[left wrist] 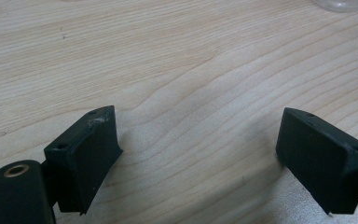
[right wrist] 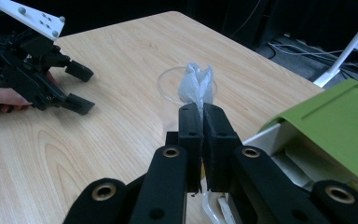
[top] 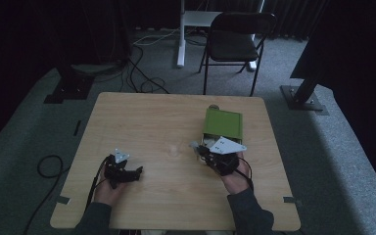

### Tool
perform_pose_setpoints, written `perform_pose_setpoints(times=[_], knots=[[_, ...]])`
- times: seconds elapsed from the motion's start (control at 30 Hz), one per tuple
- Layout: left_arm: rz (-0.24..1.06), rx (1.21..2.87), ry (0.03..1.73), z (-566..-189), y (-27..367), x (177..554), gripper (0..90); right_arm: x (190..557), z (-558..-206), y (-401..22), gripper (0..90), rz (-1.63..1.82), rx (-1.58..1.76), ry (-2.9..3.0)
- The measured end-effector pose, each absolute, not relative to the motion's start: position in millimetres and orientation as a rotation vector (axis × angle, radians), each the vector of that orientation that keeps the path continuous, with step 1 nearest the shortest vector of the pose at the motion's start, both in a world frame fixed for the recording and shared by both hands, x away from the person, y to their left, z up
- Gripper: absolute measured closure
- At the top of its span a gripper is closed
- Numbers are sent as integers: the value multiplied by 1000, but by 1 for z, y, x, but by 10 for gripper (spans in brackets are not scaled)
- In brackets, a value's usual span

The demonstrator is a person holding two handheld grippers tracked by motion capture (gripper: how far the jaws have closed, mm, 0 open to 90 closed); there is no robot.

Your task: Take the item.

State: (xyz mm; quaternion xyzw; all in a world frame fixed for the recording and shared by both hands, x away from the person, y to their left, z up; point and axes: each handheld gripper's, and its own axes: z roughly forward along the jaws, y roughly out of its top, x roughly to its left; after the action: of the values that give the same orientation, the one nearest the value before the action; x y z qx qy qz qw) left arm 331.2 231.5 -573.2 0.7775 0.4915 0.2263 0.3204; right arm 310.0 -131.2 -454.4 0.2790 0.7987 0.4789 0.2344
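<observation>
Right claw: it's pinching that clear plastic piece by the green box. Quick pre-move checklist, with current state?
1. Right claw shut on plastic piece: ok.
2. Grip depth: only an edge pinched; security cannot tell.
3. Left claw open, nothing between its jaws: ok.
4. Left claw away from the right one: ok.
5. Clear cup on the table ahead, upright: ok.
6. Green box open, contents: cannot tell.

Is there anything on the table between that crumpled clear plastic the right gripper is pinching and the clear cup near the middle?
Nothing visible. The right gripper holds the crumpled clear plastic piece just short of the clear plastic cup, with bare wooden table between. The green box sits off to the side.
</observation>
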Motion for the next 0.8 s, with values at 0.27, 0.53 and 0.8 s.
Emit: perform_pose_setpoints(times=[0.27,0.53,0.8], knots=[[596,2042,1291,-573,231,331,138,313,-452,-123,871,1325,751,2194],[596,2043,1291,-573,232,331,138,316,-452,-116,871,1339,745,2195],[594,2042,1292,-573,231,331,138,322,-449,-109,871,1332,728,2203]])
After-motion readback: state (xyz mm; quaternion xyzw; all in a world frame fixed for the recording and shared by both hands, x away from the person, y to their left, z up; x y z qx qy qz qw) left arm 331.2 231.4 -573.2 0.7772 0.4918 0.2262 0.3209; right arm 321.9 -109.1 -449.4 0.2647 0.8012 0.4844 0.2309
